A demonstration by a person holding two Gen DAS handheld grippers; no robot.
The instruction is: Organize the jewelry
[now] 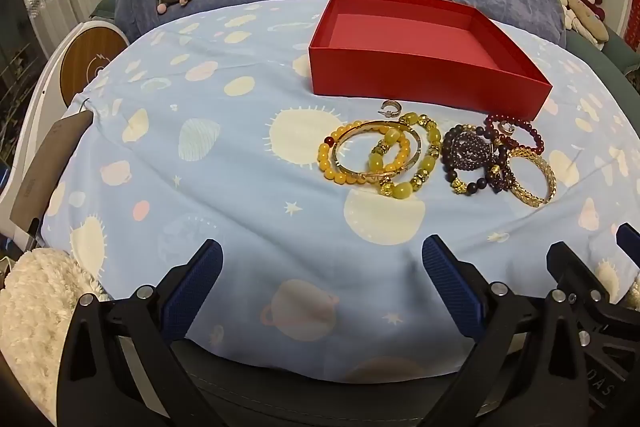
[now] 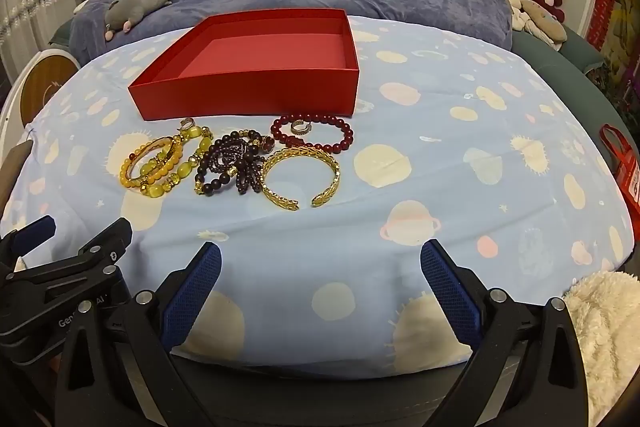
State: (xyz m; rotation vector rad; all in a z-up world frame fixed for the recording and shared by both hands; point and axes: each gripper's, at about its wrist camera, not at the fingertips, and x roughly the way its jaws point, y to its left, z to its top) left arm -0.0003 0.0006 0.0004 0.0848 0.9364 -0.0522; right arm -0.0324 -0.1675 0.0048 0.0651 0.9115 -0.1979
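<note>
Lying on a pale blue sheet (image 2: 400, 187) printed with planets and stars, the jewelry forms a loose row just in front of a red box (image 2: 256, 67), which sits open and shallow with nothing in it. At 1 end is a tangle of yellow beads (image 2: 160, 167) with a gold bangle (image 1: 376, 151) laid across them; a small silver earring (image 1: 389, 107) sits between this tangle and the box wall. Next comes a heap of dark purple beads (image 2: 228, 163) with gold spacers. A gold cuff (image 2: 300, 175), open on the near side, touches that heap. A ring of red beads (image 2: 312, 133) lies closest to the box, with a second earring (image 2: 298, 127) inside it.

Both grippers hang over the near edge of the sheet, angled downward, jaws spread wide and empty. The left gripper (image 1: 320, 291) has the jewelry ahead and to its right, well apart from its blue pads (image 1: 452, 287). The right gripper (image 2: 320, 291) has the jewelry ahead and to its left, the cuff being nearest.
</note>
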